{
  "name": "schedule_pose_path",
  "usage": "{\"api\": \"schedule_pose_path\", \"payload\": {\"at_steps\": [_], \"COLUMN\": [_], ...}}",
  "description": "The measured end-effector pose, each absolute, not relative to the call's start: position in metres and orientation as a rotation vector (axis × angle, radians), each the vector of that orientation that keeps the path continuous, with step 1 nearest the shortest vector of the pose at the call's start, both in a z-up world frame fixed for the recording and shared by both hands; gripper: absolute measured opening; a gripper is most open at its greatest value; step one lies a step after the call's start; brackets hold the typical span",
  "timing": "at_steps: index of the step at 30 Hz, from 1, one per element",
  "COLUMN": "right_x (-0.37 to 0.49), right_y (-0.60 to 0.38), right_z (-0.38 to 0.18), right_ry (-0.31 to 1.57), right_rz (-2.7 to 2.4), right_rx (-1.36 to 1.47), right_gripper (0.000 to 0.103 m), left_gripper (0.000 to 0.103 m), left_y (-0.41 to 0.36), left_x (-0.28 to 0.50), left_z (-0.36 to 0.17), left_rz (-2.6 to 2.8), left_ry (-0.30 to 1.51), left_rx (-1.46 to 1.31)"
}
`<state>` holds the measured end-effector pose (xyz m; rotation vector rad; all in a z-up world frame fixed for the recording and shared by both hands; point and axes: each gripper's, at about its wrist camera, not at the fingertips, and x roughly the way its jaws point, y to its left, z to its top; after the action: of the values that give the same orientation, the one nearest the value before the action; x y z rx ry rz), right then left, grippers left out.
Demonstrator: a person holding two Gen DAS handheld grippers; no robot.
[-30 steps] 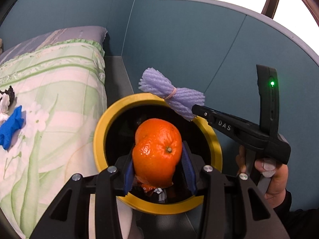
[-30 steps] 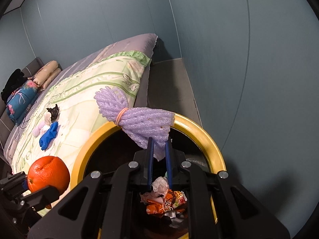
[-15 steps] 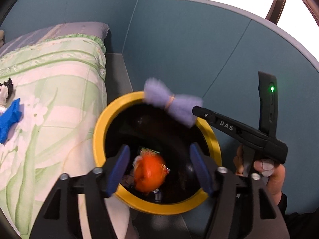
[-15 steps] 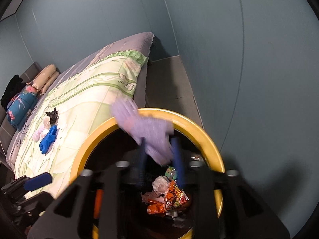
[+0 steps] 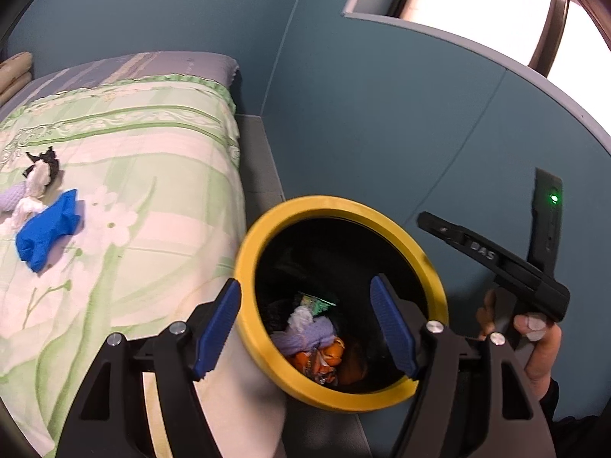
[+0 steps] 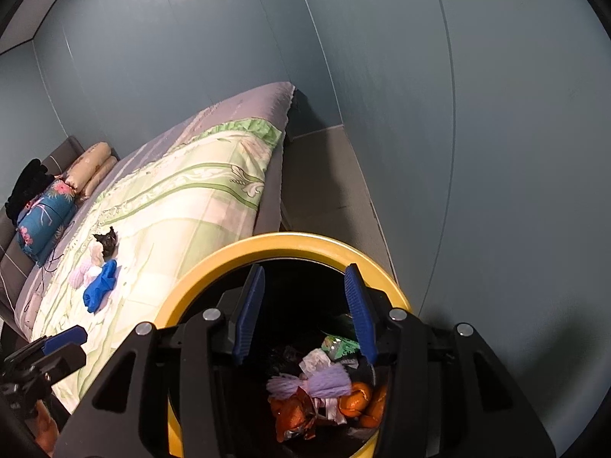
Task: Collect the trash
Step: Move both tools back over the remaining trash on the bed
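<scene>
Trash bin (image 5: 427, 267), yellow-rimmed with a black interior, sits at 5 o'clock in the left wrist view, against the bed (image 5: 126, 160) edge. Left gripper (image 5: 305, 326) fingers are spread wide apart and empty over the opening. One second ago they clamped an orange; it now lies at the bin bottom, so that item counts as collected. The purple foam net (image 5: 305, 337) lies among the wrappers below. On the bed at 9 o'clock remain a blue glove (image 5: 47, 231) and a pale wad with a black scrap (image 5: 40, 175); these are judged the next targets. The right-hand tool at 3 o'clock shows only its body; its fingers are hidden.

In the right wrist view, right gripper (image 6: 305, 315) fingers stand apart and empty above the bin (image 6: 290, 242). The foam net (image 6: 309, 381), held one second ago, rests inside beside orange pieces (image 6: 361, 400). Bed litter (image 6: 101, 290) sits at 9 o'clock. The bin's near rim is cut off by the gripper body; deeper contents are too dark to identify.
</scene>
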<state>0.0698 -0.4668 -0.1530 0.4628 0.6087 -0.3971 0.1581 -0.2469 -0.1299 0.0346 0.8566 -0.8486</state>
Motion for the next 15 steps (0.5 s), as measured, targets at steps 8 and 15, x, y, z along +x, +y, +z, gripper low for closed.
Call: {"api": "schedule_pose_path", "payload": {"at_steps": [8,15], "right_x": [0.08,0.108], "right_y": [-0.452,-0.419], "right_z": [-0.137,-0.12], "right_ry": [0.574,0.552], "right_rz": [-0.36,-0.281], "right_rx": [0.43,0.38], "right_gripper": [0.057,0.065], "left_gripper": [0.075,0.079], "left_y": [-0.213,-0.166], "left_x": [0.181,0.207], "left_z": [-0.12,-0.116], "left_rz": [-0.784,-0.699], "left_ry": [0.824,0.796], "left_rx": [-0.012,-0.073]}}
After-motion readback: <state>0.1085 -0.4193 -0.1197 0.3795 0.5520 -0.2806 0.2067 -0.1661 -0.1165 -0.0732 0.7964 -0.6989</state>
